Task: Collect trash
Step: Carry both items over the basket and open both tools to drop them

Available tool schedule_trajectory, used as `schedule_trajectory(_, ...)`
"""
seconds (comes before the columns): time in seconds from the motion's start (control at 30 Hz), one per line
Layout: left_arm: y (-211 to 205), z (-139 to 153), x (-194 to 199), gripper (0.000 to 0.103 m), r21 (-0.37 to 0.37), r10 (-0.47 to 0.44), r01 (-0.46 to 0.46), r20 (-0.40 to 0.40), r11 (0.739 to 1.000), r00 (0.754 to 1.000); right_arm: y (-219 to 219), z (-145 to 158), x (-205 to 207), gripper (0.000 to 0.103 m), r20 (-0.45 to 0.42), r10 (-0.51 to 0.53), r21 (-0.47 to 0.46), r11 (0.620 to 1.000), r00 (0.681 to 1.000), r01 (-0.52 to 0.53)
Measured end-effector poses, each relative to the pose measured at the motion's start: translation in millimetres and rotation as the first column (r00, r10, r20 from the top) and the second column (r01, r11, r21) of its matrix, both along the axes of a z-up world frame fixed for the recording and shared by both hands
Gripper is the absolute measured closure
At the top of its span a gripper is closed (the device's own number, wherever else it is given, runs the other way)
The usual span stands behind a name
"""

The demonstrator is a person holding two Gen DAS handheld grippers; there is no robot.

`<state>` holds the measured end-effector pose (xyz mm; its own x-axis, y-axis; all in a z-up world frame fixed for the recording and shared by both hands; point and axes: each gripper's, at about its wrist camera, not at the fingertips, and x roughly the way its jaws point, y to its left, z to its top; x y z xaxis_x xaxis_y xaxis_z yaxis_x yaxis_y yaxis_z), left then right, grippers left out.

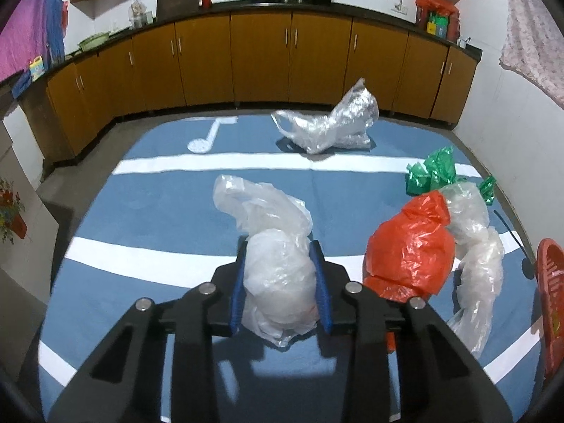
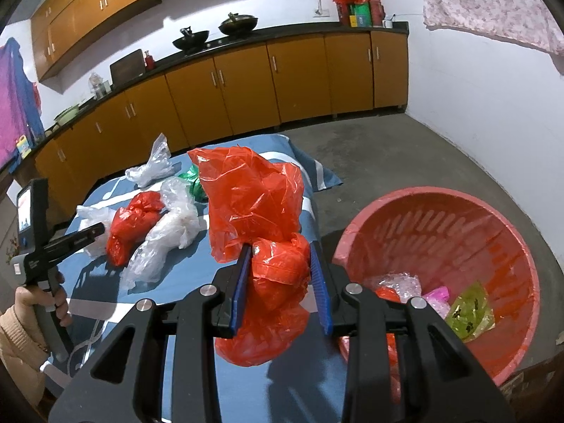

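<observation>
My left gripper (image 1: 280, 246) is shut on a crumpled white plastic bag (image 1: 278, 275) that rests on the blue mat (image 1: 158, 211); its blue pads press the bag from both sides. My right gripper (image 2: 280, 248) is shut on a red plastic bag (image 2: 253, 194), held above the mat's right edge beside the red basket (image 2: 440, 218). Several wrappers (image 2: 469, 310) lie in the basket's bottom. In the right wrist view a person's hand (image 2: 42, 299) holds the left gripper at the far left.
On the mat lie another red bag (image 1: 412, 246), a long clear bag (image 1: 483, 264), a green bag (image 1: 433, 172) and a far clear bag (image 1: 335, 123). Orange cabinets (image 1: 261, 60) line the back wall. Bare concrete floor (image 2: 387, 155) lies beyond the mat.
</observation>
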<state>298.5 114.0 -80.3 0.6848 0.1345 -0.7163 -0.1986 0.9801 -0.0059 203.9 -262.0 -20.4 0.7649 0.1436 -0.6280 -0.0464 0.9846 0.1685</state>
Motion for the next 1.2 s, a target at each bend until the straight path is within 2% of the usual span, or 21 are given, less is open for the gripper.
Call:
schedule_trajectory(0.27, -4, 35, -22, 0.070, 0.006, -0.024, 0.024, 0.082, 1.000, 0.996, -13, 11, -5, 0.070, 0.028, -0.051, 0.005, 0.999, 0.998, 0.051)
schedule_trajectory(0.57, -60, 74, -44, 0.070, -0.014, -0.171, 0.175, 0.170, 0.984, 0.971, -39, 16, -12, 0.070, 0.037, -0.128, -0.010, 0.992, 0.991, 0.129)
schedule_trajectory(0.77, -105, 81, -53, 0.070, -0.040, -0.274, 0.287, 0.187, 0.957, 0.943, -60, 14, -17, 0.070, 0.040, -0.201, -0.035, 0.979, 0.979, 0.203)
schedule_trajectory(0.93, -142, 79, -60, 0.070, -0.059, -0.345, 0.361, 0.190, 0.931, 0.919, -86, 13, -24, 0.070, 0.049, -0.296, -0.049, 0.953, 0.954, 0.298)
schedule_trajectory(1.2, -202, 70, -62, 0.070, -0.109, -0.448, 0.472, 0.188, 0.875, 0.874, -122, 7, -33, 0.070, 0.038, -0.379, -0.047, 0.924, 0.925, 0.380)
